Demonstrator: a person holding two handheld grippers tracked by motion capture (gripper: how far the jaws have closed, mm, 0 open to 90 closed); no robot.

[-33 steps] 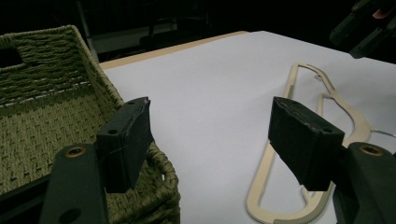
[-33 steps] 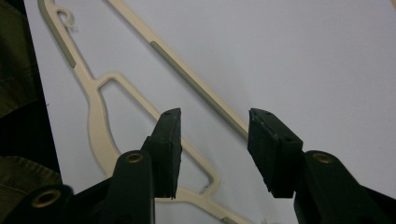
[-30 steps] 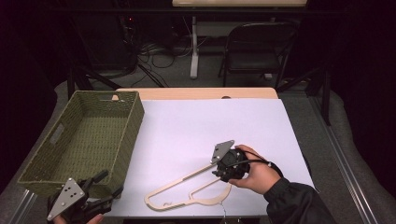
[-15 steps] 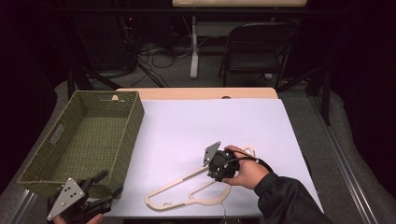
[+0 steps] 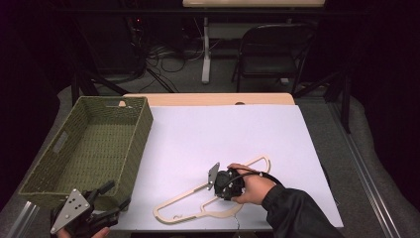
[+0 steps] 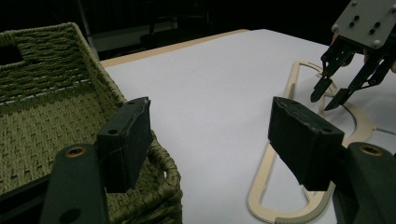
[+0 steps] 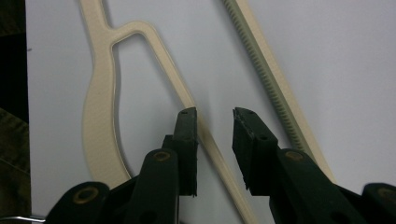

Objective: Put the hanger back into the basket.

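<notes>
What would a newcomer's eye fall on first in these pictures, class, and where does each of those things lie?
First, the cream clothes hanger lying flat on the white table cover at the near edge, with the right hand-held gripper poised open over one of its thin bars. Next, the green woven basket standing at the table's left side. The left hand-held gripper hangs open by the basket's near corner.
</notes>
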